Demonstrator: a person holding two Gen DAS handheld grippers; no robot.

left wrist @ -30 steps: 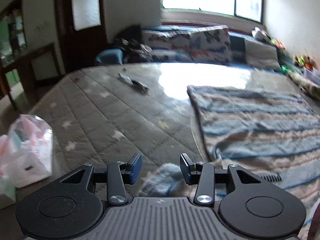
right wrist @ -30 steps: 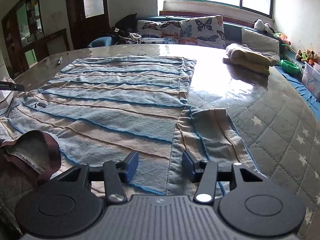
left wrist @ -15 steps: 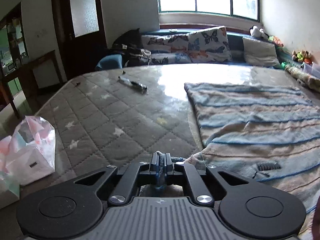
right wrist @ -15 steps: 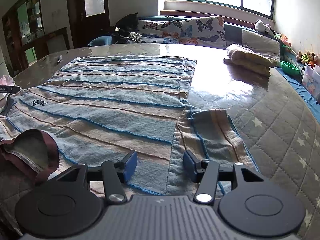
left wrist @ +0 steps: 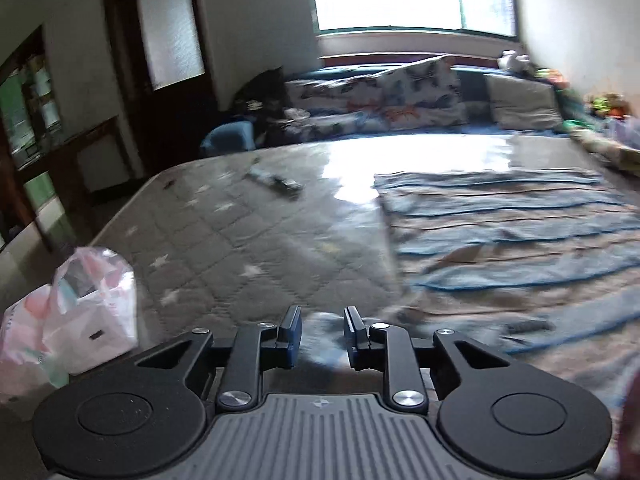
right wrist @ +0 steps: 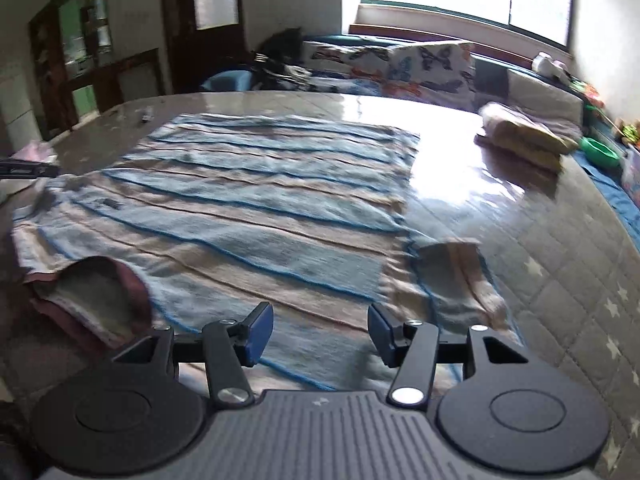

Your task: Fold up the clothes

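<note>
1. Quilted mattress [right wrist: 560, 264]: grey, star-printed, glossy under window glare. It is the work surface and runs ahead of both grippers.

2. Striped sweater [right wrist: 256, 216]: blue and tan bands, spread flat on the mattress, front up. Its long axis runs away from the right gripper, maroon collar [right wrist: 100, 280] at the near end and hem at the far end. The body lies directly ahead of the right gripper and slightly to its left; from the left gripper it lies ahead and to the right [left wrist: 512, 232].

3. Right sleeve [right wrist: 456, 280]: lies just ahead and to the right of the right gripper, angled outward from the body of the sweater.

4. Left gripper [left wrist: 322, 334]: jaws parted by a narrow gap. A blurred bit of blue-white sleeve cloth [left wrist: 320, 336] sits in the gap; the pads do not appear to press it, so no grip is judged.

5. Right gripper [right wrist: 320, 330]: jaws wide apart, holding nothing, poised low over the near shoulder area.

6. Judgement: each sleeve lies nearest its own-side gripper, so the coming fold would carry a sleeve inward, across the long axis.
</note>
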